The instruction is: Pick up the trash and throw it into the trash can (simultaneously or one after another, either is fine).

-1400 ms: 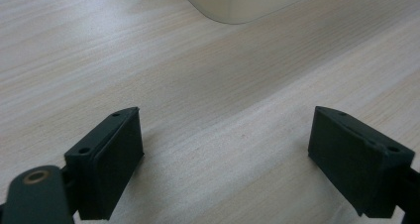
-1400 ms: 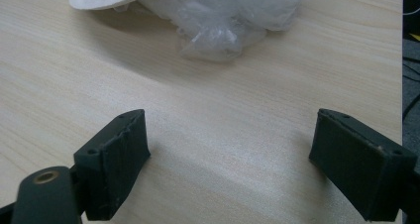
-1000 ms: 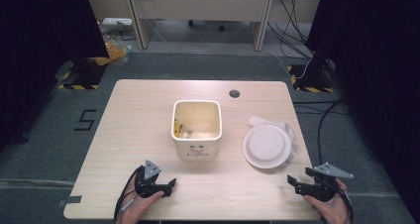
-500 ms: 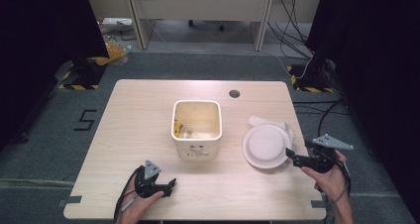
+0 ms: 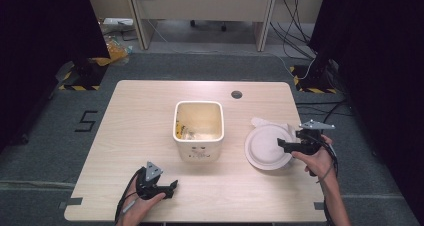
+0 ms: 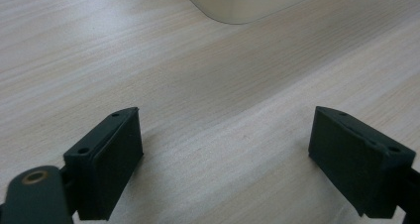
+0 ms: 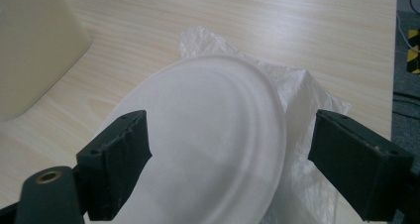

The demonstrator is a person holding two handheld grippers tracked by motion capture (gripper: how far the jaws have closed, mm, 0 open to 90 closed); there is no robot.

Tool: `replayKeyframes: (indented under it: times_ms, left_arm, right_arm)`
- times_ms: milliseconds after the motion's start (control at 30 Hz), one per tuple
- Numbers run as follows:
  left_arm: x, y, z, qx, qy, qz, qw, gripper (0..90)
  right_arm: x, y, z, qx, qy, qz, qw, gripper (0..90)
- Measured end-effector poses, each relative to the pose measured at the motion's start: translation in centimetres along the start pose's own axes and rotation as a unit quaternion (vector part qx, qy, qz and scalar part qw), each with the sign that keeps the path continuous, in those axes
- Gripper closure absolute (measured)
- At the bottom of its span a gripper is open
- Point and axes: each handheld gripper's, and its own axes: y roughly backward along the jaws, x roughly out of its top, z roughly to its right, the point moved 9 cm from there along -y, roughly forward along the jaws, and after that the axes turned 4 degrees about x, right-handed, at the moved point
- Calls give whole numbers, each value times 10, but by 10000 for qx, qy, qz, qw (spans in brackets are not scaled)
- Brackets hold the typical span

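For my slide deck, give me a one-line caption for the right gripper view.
Open right gripper poised over a white paper plate lying on a clear plastic bag.

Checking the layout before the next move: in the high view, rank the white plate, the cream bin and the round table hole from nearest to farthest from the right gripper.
From the right gripper:
1. White plate, directly beneath its fingers.
2. Round table hole, farther back toward the table's far edge.
3. Cream bin, at the table's middle, about as far; too close to call.

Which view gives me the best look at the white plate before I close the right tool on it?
The right gripper view: the white plate sits large between the open jaws of the right tool, with its rim and the plastic sheet under it plain. The high view shows the plate small, beside the bin.
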Motion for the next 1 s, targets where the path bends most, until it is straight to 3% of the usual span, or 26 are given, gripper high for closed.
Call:
replayKeyframes:
  times_ms: [67, 233, 367, 500, 633, 767, 1000]
  left_arm:
    - [0, 0, 0, 0, -1, 1, 10000, 124]
    - [0, 0, 0, 0, -1, 1, 10000, 124]
    - [0, 0, 0, 0, -1, -1, 10000, 124]
    - [0, 0, 0, 0, -2, 0, 10000, 124]
    - [0, 0, 0, 0, -1, 2, 10000, 124]
    - [0, 0, 0, 0, -2, 1, 10000, 124]
    - [0, 0, 0, 0, -1, 2, 10000, 124]
  right_arm:
    - [4, -11, 0, 111, -106, -107, 9998, 157]
    - [-4, -32, 6, 48, -184, -547, 9983, 152]
    - [-13, -45, 0, 556, -501, -604, 9954, 156]
    - [-17, -46, -3, 732, -668, -584, 9934, 193]
    - [-20, -43, -6, 715, -650, -576, 9937, 196]
    - [-26, -38, -17, 719, -646, -513, 9940, 196]
    - [-38, -32, -50, 835, -532, -412, 9942, 196]
